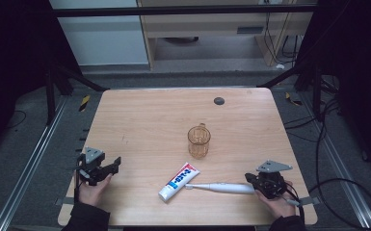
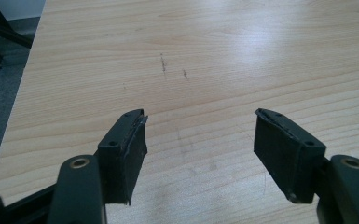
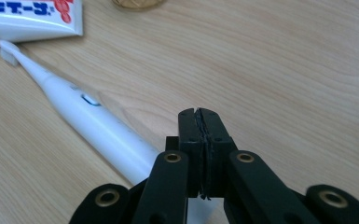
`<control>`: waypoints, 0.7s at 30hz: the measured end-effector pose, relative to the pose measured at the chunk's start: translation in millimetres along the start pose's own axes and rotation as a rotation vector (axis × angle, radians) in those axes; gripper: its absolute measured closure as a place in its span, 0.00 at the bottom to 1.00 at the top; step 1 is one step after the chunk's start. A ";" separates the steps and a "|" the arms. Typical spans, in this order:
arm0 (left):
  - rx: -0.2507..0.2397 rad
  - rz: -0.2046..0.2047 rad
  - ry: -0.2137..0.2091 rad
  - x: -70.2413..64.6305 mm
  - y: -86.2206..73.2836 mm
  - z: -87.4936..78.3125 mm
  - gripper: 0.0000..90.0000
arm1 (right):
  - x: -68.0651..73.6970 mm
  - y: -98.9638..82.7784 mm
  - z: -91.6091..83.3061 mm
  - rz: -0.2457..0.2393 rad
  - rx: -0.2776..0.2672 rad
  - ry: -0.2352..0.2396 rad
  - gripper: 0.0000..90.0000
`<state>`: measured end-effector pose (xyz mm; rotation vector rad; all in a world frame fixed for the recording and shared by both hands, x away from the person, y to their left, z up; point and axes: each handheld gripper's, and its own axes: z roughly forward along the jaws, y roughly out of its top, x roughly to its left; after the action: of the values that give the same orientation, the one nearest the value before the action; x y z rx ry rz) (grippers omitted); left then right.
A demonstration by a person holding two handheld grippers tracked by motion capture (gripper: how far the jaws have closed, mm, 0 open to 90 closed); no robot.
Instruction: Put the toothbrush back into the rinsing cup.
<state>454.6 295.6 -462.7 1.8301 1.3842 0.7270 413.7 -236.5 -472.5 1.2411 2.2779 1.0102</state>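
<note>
A white electric toothbrush [image 1: 220, 187] lies flat near the table's front edge, its head toward a white toothpaste tube [image 1: 178, 181]. Behind them stands an amber glass mug [image 1: 198, 141]. My right gripper [image 1: 251, 181] rests at the toothbrush's handle end, jaws shut with nothing between them. In the right gripper view the toothbrush [image 3: 88, 126] runs past the closed jaws [image 3: 200, 119] on their left, with the toothpaste tube [image 3: 30, 18] at the top. My left gripper [image 1: 115, 164] sits at the front left, open. In the left gripper view its jaws [image 2: 200, 140] stand wide over bare wood.
The wooden table [image 1: 149, 115] has a small dark round cap [image 1: 218, 100] near its far edge. Black frame bars and cables lie on the grey floor around the table. A pale cabinet stands beyond the table.
</note>
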 end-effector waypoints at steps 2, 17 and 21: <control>0.000 0.001 0.000 0.0 0.0 -0.1 0.38 | 4.0 3.0 0.7 0.003 -0.011 0.007 1.00; 0.001 0.004 0.001 -0.6 0.2 -0.1 0.38 | 38.4 22.3 17.1 -0.043 -0.036 0.125 1.00; 0.002 0.004 0.002 -0.3 0.0 0.1 0.38 | 50.0 26.9 27.6 -0.065 -0.026 0.154 1.00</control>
<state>454.7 295.3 -462.8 1.8347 1.3835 0.7300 418.3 -173.6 -470.3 1.1055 2.3953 1.1433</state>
